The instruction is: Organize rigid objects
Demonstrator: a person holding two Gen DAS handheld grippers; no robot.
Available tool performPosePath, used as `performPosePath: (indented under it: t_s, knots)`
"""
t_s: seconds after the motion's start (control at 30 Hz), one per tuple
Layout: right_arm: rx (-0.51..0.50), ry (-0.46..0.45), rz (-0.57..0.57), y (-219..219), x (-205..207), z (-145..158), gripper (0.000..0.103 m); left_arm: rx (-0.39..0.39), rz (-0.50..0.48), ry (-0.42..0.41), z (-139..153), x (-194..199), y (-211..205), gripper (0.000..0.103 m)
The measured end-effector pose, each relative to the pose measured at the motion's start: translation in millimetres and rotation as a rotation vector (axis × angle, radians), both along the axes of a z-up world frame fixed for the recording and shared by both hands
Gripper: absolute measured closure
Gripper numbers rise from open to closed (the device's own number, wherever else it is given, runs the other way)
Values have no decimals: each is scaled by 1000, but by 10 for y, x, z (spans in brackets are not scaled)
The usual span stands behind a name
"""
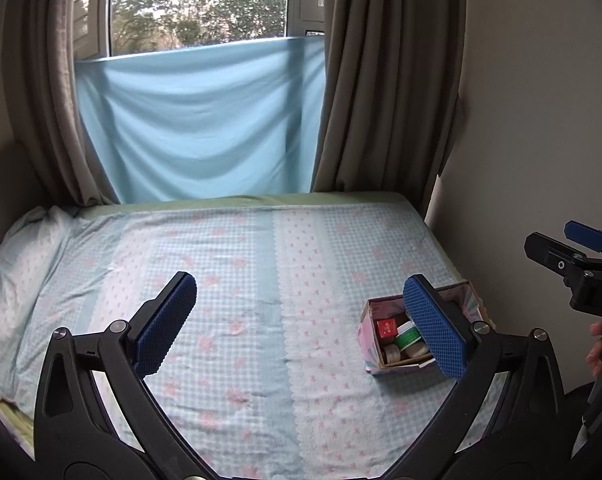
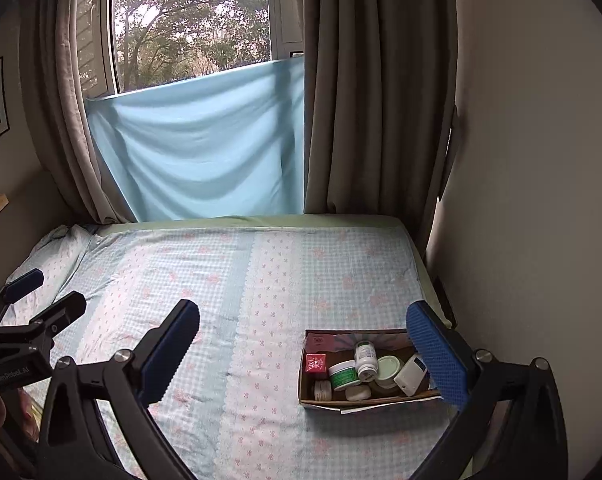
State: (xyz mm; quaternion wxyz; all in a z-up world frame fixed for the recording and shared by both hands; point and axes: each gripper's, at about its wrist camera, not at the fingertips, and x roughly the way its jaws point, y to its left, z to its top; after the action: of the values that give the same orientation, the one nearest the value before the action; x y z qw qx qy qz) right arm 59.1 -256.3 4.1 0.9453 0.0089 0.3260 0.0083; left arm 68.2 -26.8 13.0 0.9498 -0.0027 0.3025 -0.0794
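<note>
A small cardboard box (image 2: 365,402) with a pastel outside (image 1: 367,344) sits on the bed near the right edge. It holds several items: a red cube (image 2: 316,363), a green-labelled jar (image 2: 344,374), a white pill bottle (image 2: 365,356), a pale green lid (image 2: 388,367) and a white flat bottle (image 2: 411,374). My left gripper (image 1: 301,320) is open and empty above the bed, left of the box. My right gripper (image 2: 305,348) is open and empty, with the box by its right finger.
The bed (image 1: 241,264) has a blue checked sheet with pink bows. A pillow (image 1: 17,264) lies at the left. A wall (image 2: 541,200) runs along the right side. Grey curtains (image 2: 377,92) and a blue cloth (image 2: 205,140) hang behind.
</note>
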Motion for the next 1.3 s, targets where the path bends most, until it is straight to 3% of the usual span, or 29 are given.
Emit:
performPosePath:
  t_s: [0.17,0.33,1.3]
  knots:
    - [0,-17,-15,49,-75,-24,0,30,5,-33,12,-125,10,0]
    - [0,-21,-19,57,-65,-28,0,9,8,-42,35,-138,47,0]
    - [5,-51,-14,21,104,-26,0,16,24,-78,96,19,66,0]
